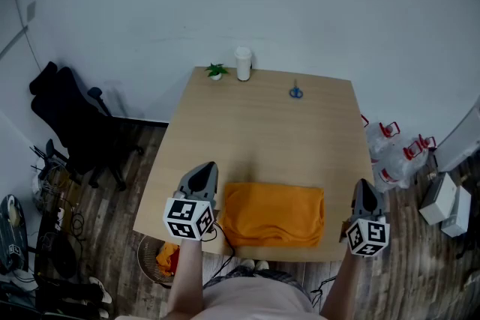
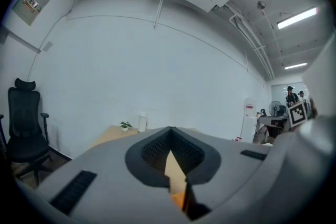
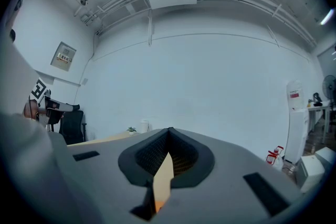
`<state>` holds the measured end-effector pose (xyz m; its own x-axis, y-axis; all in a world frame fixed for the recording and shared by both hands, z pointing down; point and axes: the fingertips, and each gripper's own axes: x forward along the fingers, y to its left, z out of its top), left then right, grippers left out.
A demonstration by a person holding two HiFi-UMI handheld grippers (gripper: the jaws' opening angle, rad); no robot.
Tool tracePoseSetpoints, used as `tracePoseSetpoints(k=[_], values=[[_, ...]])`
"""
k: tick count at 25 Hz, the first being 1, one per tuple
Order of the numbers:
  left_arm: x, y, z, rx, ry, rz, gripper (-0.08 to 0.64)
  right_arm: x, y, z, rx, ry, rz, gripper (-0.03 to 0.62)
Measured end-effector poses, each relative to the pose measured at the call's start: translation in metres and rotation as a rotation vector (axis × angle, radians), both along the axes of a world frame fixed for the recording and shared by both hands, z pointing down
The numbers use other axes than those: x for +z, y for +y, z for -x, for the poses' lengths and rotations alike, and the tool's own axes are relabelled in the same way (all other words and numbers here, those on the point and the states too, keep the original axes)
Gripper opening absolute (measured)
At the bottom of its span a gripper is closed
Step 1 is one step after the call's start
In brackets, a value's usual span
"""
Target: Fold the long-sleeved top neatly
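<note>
The orange long-sleeved top (image 1: 274, 213) lies folded into a neat rectangle at the near edge of the wooden table (image 1: 262, 124). My left gripper (image 1: 204, 174) hovers just left of the folded top, jaws shut and empty. My right gripper (image 1: 364, 191) hangs off the table's near right corner, right of the top, also shut with nothing in it. In the left gripper view the shut jaws (image 2: 170, 150) fill the lower frame, with a sliver of orange (image 2: 180, 198) below them. The right gripper view shows its shut jaws (image 3: 168, 150) pointing level at the far wall.
At the table's far edge stand a small potted plant (image 1: 216, 71) and a white cup (image 1: 243, 64); blue scissors (image 1: 295, 92) lie nearby. A black office chair (image 1: 71, 127) is on the left, a basket (image 1: 159, 258) under the near left corner, bottles and boxes (image 1: 405, 154) on the right.
</note>
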<state>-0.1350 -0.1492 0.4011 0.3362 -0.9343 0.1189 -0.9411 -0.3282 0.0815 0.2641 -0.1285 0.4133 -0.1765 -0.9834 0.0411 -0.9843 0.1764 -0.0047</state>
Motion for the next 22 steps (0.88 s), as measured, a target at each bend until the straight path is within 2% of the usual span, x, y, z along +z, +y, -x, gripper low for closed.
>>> tracePoseSetpoints(k=[22], values=[[0.0027,-0.0002,-0.0055,0.021,0.001,0.011,0.002,0.0028,0.0047,-0.0033,0.016,-0.008,0.006,0.006]])
